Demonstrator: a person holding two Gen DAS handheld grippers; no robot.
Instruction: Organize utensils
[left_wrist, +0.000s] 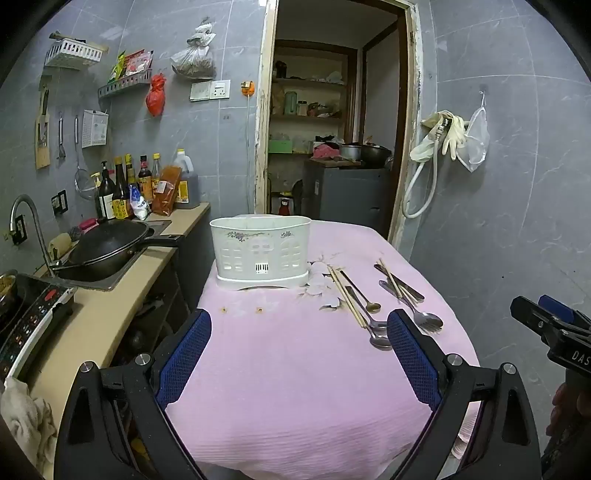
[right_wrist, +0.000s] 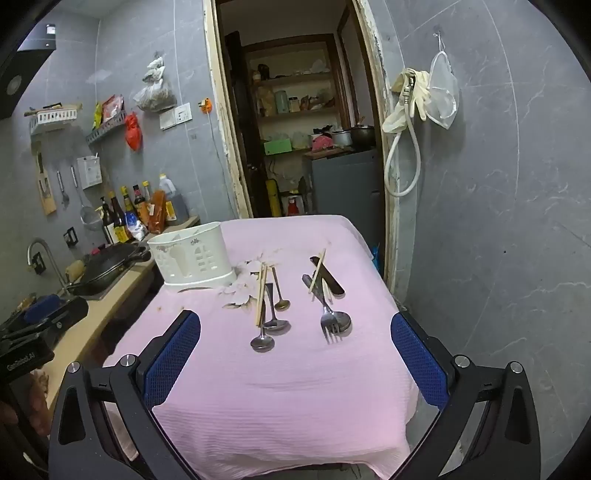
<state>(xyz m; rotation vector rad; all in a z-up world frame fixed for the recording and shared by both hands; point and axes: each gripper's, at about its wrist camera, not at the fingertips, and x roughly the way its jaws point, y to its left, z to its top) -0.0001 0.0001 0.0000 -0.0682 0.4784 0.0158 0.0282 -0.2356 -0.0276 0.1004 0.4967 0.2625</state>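
Note:
A white utensil holder (left_wrist: 260, 251) stands at the far left of the pink-covered table (left_wrist: 295, 387); it also shows in the right wrist view (right_wrist: 192, 260). Right of it lie spoons (right_wrist: 263, 341), chopsticks (right_wrist: 261, 295), a fork (right_wrist: 328, 321) and a knife (right_wrist: 327, 275). In the left wrist view the spoons (left_wrist: 378, 338) and fork (left_wrist: 426, 319) lie just beyond my right finger. My left gripper (left_wrist: 299, 328) is open and empty above the near table. My right gripper (right_wrist: 295, 332) is open and empty, short of the utensils.
A counter (left_wrist: 110, 306) with a sink, black wok (left_wrist: 107, 245), induction cooker (left_wrist: 29, 310) and bottles runs along the left. A doorway (left_wrist: 332, 129) is behind the table. A grey wall (left_wrist: 517, 221) is at the right. The right gripper shows at the edge (left_wrist: 554, 328).

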